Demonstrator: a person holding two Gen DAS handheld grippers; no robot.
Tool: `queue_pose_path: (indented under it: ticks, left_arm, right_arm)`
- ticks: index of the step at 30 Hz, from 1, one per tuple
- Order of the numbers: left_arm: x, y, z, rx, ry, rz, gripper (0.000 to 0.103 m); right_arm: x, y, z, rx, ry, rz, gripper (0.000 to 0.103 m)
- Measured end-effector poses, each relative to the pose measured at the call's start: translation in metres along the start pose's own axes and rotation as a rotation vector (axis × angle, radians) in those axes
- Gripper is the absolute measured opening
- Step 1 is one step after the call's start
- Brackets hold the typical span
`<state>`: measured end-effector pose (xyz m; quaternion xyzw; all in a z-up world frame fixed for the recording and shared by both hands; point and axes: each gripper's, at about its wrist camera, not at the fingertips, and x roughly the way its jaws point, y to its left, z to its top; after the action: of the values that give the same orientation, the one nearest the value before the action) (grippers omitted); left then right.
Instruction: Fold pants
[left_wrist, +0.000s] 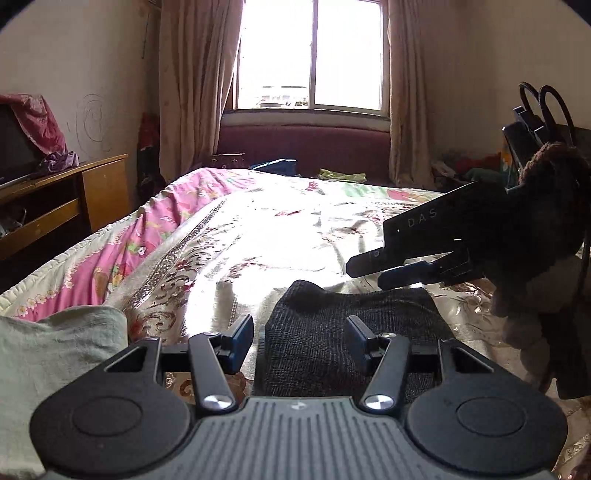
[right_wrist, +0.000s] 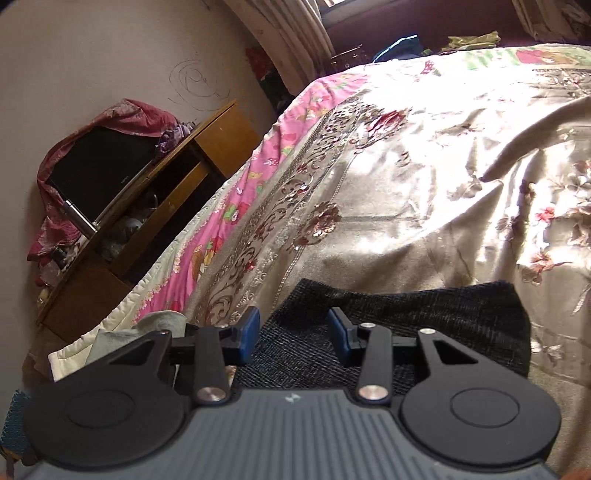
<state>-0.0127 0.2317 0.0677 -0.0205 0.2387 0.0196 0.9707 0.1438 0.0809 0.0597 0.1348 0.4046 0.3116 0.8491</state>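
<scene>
Folded pants lie on a flower-patterned bed under bright window light.

The bed (left_wrist: 258, 221) is covered by a shiny cream bedspread (right_wrist: 424, 166) with red and brown floral embroidery and an ornate border band; a pink cartoon-print quilt (left_wrist: 110, 258) with a cream edge hangs down the bed's side nearest the wooden cabinet. The dark grey pants (left_wrist: 332, 332), folded into a compact rectangle, rest flat on the bedspread at the near end of the bed. Beside the pants, towards the cabinet side, a pale green cloth (left_wrist: 55, 350) lies at the bed's near corner. Sunlight glares off the bedspread beyond the pants.
</scene>
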Motion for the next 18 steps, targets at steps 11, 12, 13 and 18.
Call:
queue_pose_path:
  ticks: [11, 12, 13, 18]
  left_arm:
    - [0.05, -0.023, -0.032, 0.16, 0.168, -0.041, 0.069]
    - [0.051, -0.022, -0.031, 0.15, 0.175, -0.046, 0.07]
    - [0.052, -0.021, -0.031, 0.142, 0.182, -0.045, 0.071]
    - [0.058, -0.02, -0.035, 0.15, 0.198, -0.035, 0.072]
  right_arm:
    - [0.012, -0.128, -0.024, 0.364, 0.004, 0.045, 0.05]
    - [0.016, -0.13, -0.02, 0.36, -0.004, 0.054, 0.051]
    - [0.022, -0.133, -0.016, 0.372, -0.004, 0.069, 0.053]
    - [0.051, -0.14, -0.002, 0.363, 0.026, -0.002, 0.025]
